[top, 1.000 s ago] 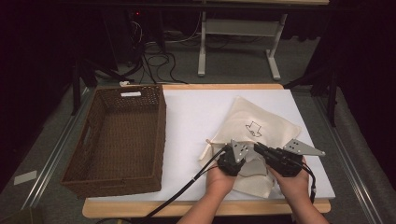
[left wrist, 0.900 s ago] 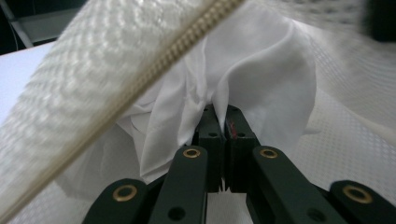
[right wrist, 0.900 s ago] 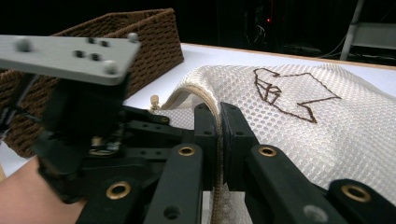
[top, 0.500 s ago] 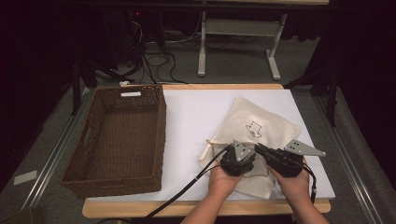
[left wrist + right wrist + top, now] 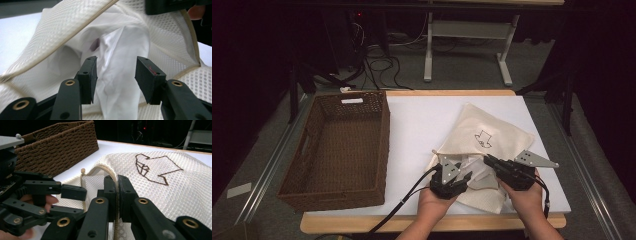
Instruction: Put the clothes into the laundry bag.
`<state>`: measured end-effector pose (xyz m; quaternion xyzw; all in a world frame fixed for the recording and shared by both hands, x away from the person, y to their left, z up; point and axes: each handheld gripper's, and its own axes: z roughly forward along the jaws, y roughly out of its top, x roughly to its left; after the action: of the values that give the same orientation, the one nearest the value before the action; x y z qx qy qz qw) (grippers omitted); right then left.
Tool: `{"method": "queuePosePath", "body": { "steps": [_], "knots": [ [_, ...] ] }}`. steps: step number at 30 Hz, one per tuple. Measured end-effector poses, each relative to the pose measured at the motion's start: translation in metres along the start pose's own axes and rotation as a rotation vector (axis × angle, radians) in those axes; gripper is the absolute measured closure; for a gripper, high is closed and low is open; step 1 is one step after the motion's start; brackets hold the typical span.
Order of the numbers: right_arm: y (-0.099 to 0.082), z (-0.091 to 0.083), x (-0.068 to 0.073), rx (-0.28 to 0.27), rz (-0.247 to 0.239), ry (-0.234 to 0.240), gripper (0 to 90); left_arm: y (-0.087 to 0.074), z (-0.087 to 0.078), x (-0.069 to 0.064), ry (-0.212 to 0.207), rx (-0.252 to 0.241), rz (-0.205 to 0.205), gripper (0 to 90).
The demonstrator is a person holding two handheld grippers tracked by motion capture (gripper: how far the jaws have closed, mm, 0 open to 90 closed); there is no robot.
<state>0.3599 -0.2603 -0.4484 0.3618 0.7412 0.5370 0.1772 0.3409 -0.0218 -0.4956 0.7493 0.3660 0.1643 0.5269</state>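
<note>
A cream mesh bag (image 5: 499, 132) with a brown stitched emblem lies on the white table (image 5: 422, 120), right of the middle. My right gripper (image 5: 486, 159) is shut on the bag's corded rim (image 5: 115, 183) and holds the mouth up. My left gripper (image 5: 467, 176) sits at that mouth with its jaws apart. They have just opened from shut and then closed a little. A white cloth (image 5: 117, 50) inside the bag (image 5: 62, 27) lies between the pads (image 5: 88, 72), which do not press on it. The right gripper view (image 5: 117, 192) shows the left gripper (image 5: 75, 202) close by on the left.
A brown wicker basket (image 5: 384, 135) stands on the left half of the table, with nothing in it that I can see; it also shows in the right gripper view (image 5: 57, 147). Bare white tabletop lies between basket and bag. Both hands come in over the front edge.
My left gripper went from shut to open and drew back a little to the left and toward the front edge. The right gripper kept still, shut on the rim.
</note>
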Motion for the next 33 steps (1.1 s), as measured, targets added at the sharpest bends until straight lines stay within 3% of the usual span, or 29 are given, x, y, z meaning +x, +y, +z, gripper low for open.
{"method": "queuePosePath", "body": {
  "steps": [4, 6, 7, 8, 10, 11, 13, 16, 18, 23, 26, 31, 33],
  "knots": [
    [0.001, -0.002, -0.001, -0.005, 0.002, -0.003, 87.3, -0.013, -0.001, -0.009, -0.011, 0.062, 0.038, 38.8],
    [0.001, -0.002, -0.001, -0.008, 0.001, -0.003, 87.3, -0.02, 0.003, -0.011, -0.023, 0.109, 0.041, 37.0],
    [0.001, -0.002, -0.001, -0.007, 0.001, -0.003, 87.3, -0.022, 0.005, -0.011, -0.027, 0.126, 0.047, 41.4],
    [0.001, -0.002, -0.001, -0.008, 0.002, -0.004, 87.3, -0.024, 0.006, -0.011, -0.033, 0.149, 0.043, 54.0],
    [0.001, -0.002, -0.001, -0.007, 0.003, -0.003, 87.3, -0.024, 0.011, -0.011, -0.022, 0.188, 0.028, 69.8],
    [0.001, -0.002, -0.001, -0.006, 0.001, 0.0, 87.3, -0.022, 0.012, -0.011, -0.002, 0.184, 0.036, 81.1],
    [0.001, -0.002, 0.0, -0.007, -0.001, -0.001, 87.3, -0.017, 0.015, -0.01, 0.016, 0.172, 0.024, 89.2],
    [0.001, -0.001, 0.0, -0.005, 0.001, -0.002, 87.3, -0.007, 0.022, -0.006, 0.046, 0.129, 0.023, 89.8],
    [0.001, 0.0, 0.0, -0.004, 0.004, -0.002, 87.4, -0.001, 0.029, -0.007, 0.039, 0.114, 0.016, 89.8],
    [0.0, 0.0, 0.001, -0.001, 0.001, -0.001, 87.3, 0.006, 0.051, -0.021, 0.03, 0.099, 0.031, 89.6],
    [0.0, 0.001, 0.001, 0.0, 0.001, 0.002, 87.3, 0.008, 0.06, -0.018, 0.097, 0.091, -0.007, 89.4],
    [0.0, 0.0, 0.002, 0.002, 0.002, -0.001, 87.3, 0.013, 0.058, -0.004, 0.217, 0.053, 0.014, 89.2],
    [-0.001, 0.0, 0.001, 0.003, 0.002, 0.0, 87.3, 0.013, 0.056, 0.005, 0.236, 0.058, 0.004, 89.2]
  ]
}}
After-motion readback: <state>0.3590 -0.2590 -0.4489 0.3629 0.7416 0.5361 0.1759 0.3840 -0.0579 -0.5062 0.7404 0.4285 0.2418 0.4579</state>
